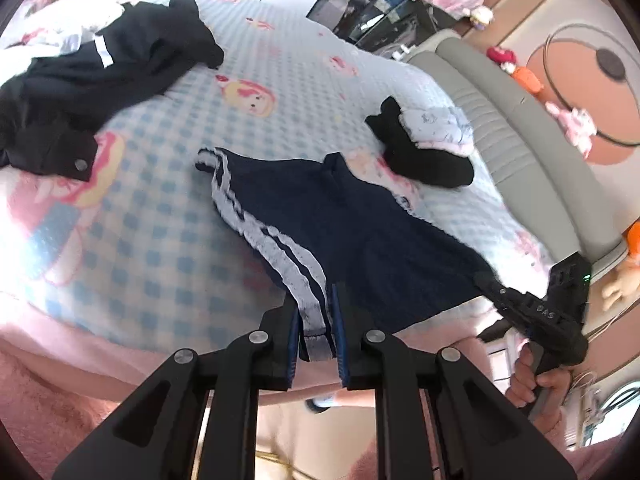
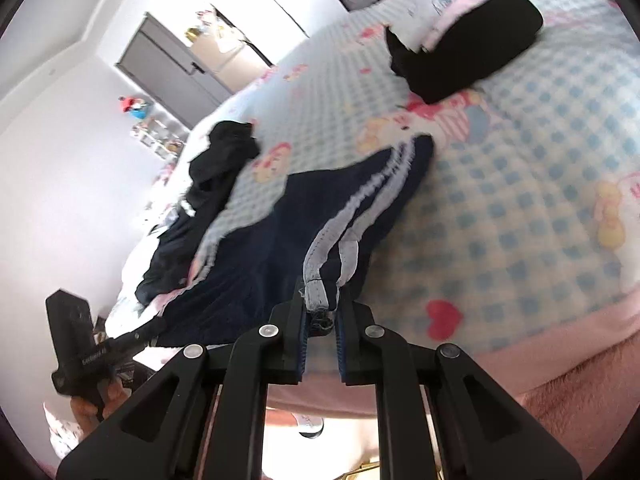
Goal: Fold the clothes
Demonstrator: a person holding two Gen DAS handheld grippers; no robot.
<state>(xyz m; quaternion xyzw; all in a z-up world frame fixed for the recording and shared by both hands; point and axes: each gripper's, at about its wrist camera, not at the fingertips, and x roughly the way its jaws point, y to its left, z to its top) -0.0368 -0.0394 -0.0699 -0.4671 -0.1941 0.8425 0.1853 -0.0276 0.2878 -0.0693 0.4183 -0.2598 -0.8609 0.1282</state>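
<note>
Navy shorts point(image 1: 360, 232) pinched at near hem corners: left claw point(image 1: 316, 336), right claw point(image 2: 322, 320). Step: lift off bed point(image 1: 160, 152). Next: fold hem toward far edge, both claws level.

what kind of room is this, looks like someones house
Most likely a child's bedroom at home: clothes lie on a bed with a cartoon-print checked blanket, a padded headboard carries plush toys, and a grey door stands behind.
</note>
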